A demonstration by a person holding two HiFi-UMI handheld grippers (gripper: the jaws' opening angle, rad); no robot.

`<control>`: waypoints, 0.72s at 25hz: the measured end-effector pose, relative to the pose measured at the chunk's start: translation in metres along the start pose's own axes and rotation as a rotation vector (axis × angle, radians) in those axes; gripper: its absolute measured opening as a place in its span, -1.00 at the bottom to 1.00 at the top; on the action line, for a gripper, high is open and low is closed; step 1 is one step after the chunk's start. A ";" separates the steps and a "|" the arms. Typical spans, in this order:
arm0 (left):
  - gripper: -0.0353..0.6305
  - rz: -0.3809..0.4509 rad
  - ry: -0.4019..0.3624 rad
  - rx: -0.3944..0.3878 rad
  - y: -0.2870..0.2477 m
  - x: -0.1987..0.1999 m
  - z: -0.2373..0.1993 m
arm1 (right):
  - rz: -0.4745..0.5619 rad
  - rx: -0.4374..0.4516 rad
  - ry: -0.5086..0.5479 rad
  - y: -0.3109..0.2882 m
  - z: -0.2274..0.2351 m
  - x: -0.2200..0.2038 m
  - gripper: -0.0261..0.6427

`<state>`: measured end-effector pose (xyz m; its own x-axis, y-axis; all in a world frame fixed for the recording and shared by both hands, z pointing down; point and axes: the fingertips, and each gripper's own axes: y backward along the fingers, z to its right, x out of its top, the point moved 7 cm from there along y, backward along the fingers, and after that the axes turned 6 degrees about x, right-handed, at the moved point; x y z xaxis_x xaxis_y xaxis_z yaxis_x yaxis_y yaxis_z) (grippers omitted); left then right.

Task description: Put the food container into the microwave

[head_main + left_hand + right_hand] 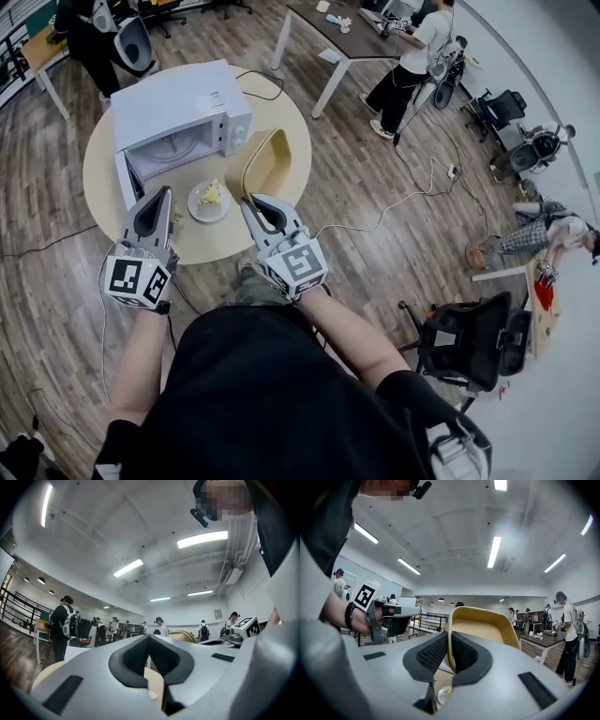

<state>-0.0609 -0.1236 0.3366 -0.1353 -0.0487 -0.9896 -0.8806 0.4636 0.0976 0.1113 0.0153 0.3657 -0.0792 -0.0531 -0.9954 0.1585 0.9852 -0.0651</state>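
A person's right gripper [249, 200] pinches the near rim of a tan, rounded-rectangular plastic food container [273, 157] and holds it tipped up on edge over the right side of a round, pale wooden tabletop [97, 180]. In the right gripper view the two dark ribbed jaws press on either side of the container's thin wall. A one-handed rim grip like this probably suits carrying the container sideways toward the oven.

The left gripper [166, 191] hovers at the near left with its jaws pressed together on nothing, seemingly kept clear of the transfer.

A white box-shaped microwave [184, 101] sits on the far left of the tabletop. Its door is swung open and its cavity faces the person, ready to receive the load. Just near of it lies a small white round plate [208, 202] with a pale piece of food on it, between the two grippers.

The container is shallow, with a raised lip and a smooth matte inside, and its visible interior looks empty. It is still outside the microwave, to the right of the open cavity.
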 end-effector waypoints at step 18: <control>-0.84 -0.004 -0.014 0.050 -0.060 -0.001 -0.027 | -0.004 0.075 0.019 -0.059 0.052 -0.001 -0.80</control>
<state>-0.0199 -0.1752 0.3341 -0.1252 -0.0388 -0.9914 -0.8575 0.5068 0.0885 0.1532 -0.0514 0.3666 -0.0990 -0.0528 -0.9937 0.2316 0.9700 -0.0746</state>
